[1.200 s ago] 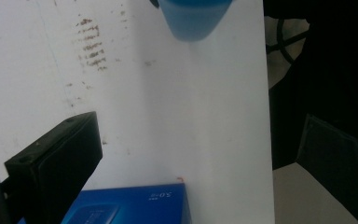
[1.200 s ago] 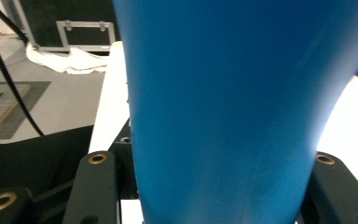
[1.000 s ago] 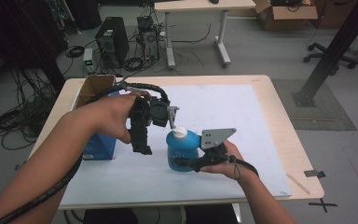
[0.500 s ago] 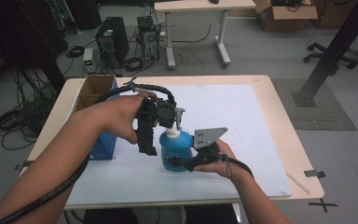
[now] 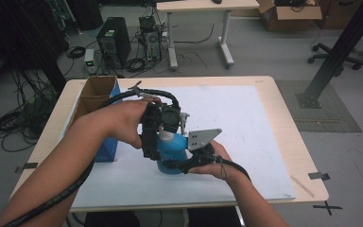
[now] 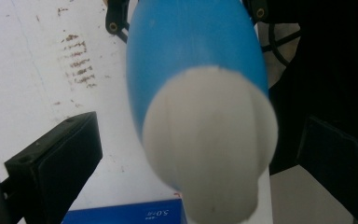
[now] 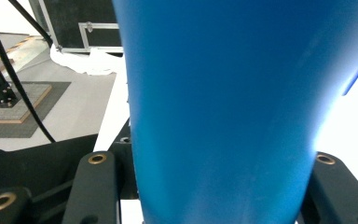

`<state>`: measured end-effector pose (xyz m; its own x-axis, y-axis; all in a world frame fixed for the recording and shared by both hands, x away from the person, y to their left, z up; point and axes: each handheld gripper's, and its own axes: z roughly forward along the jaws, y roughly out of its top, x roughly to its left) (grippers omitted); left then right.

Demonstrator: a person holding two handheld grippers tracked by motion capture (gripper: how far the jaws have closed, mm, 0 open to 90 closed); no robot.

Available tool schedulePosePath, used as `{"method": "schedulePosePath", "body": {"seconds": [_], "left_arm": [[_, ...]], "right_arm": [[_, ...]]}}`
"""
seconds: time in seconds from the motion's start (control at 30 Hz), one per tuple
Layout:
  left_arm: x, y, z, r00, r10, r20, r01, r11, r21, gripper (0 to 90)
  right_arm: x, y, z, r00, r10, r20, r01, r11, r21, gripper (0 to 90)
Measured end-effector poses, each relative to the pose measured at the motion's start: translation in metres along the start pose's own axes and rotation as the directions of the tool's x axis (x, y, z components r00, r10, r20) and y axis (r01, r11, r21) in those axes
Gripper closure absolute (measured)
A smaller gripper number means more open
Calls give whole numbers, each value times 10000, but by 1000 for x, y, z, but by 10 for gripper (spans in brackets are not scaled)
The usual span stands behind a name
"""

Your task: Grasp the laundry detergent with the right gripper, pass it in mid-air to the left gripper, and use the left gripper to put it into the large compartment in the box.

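Where the high view's left edge begins, a loose tangle of black cables (image 5: 9, 124) lies on the grey floor, and just right of it an open cardboard box (image 5: 90, 97) with a blue side sits on the left part of the wooden table (image 5: 283, 113), which is covered by a white sheet (image 5: 246, 118). Left forearm enters from lower left and reaches to frame centre, its hand on the left gripper (image 5: 163, 124), which sits directly above the white cap (image 5: 168, 137) of a blue bottle (image 5: 172, 153). In the left gripper view the cap (image 6: 209, 144) fills lower centre, blurred by closeness, with the blue body (image 6: 196, 42) running away toward the top; the two black jaws stand spread on either side of the cap, lower left and right edge, with visible gaps, touching nothing. A strip of the blue box (image 6: 126, 217) shows at bottom centre. Bottle stands upright on the white sheet at centre of the high view, just right of the cardboard box. Right gripper (image 5: 182, 165) comes in from lower right, grey three-cornered plate (image 5: 203, 138) on top, hand behind it; its jaws meet the bottle's lower body. In the right gripper view the blue body (image 7: 228, 112) occupies the centre, and the black jaws flank it at lower left and lower right, pressed against its sides, pinching it. Upper centre of the high view: a computer tower (image 5: 111, 42) and a second desk (image 5: 203, 7) on the floor; upper right, a cardboard carton (image 5: 288, 9) and a black post (image 5: 335, 52).
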<state>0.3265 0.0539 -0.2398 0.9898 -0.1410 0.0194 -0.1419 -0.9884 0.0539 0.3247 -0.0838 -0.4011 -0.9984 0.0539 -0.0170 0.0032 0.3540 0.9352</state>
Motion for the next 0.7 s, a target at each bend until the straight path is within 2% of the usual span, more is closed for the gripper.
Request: {"method": "schedulePosePath", "body": {"seconds": [0.7], "left_arm": [[-1, -1, 5, 9997, -115, -222, 116, 9999, 58, 3]], "right_arm": [[-3, 13, 16, 10000, -94, -6, 94, 9999, -72, 452]]}}
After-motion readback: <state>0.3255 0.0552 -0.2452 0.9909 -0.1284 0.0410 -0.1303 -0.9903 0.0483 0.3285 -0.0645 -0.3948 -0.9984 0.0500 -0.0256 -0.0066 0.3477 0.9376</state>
